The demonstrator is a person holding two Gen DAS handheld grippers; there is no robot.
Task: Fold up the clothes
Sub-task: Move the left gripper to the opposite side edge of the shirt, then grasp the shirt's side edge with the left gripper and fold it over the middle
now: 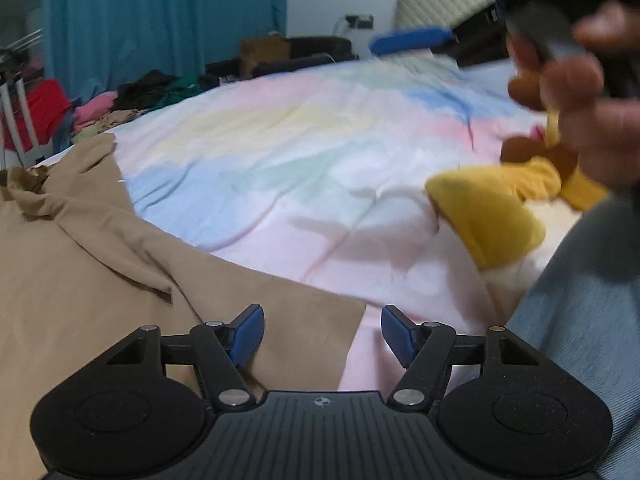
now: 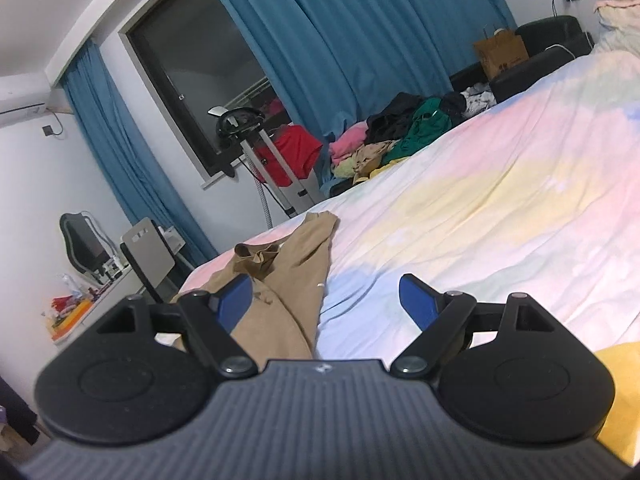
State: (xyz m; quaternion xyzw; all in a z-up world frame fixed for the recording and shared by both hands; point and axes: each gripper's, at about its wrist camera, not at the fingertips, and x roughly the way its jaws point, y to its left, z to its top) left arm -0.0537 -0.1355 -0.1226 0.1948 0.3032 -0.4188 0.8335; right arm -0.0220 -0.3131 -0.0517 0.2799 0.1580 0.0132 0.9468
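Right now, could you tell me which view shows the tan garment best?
The left wrist view: the tan garment fills its lower left, with folds and the near edge clear, just beyond the open left gripper. The right wrist view shows it smaller and farther off, partly hidden behind the open right gripper, on the bed.

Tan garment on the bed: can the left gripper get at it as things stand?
Probably yes. The left gripper is open, holding nothing, and the flat tan cloth garment lies right under and ahead of its fingers on the pastel bedsheet, with nothing on top of it. The yellow plush toy sits well off to the side.
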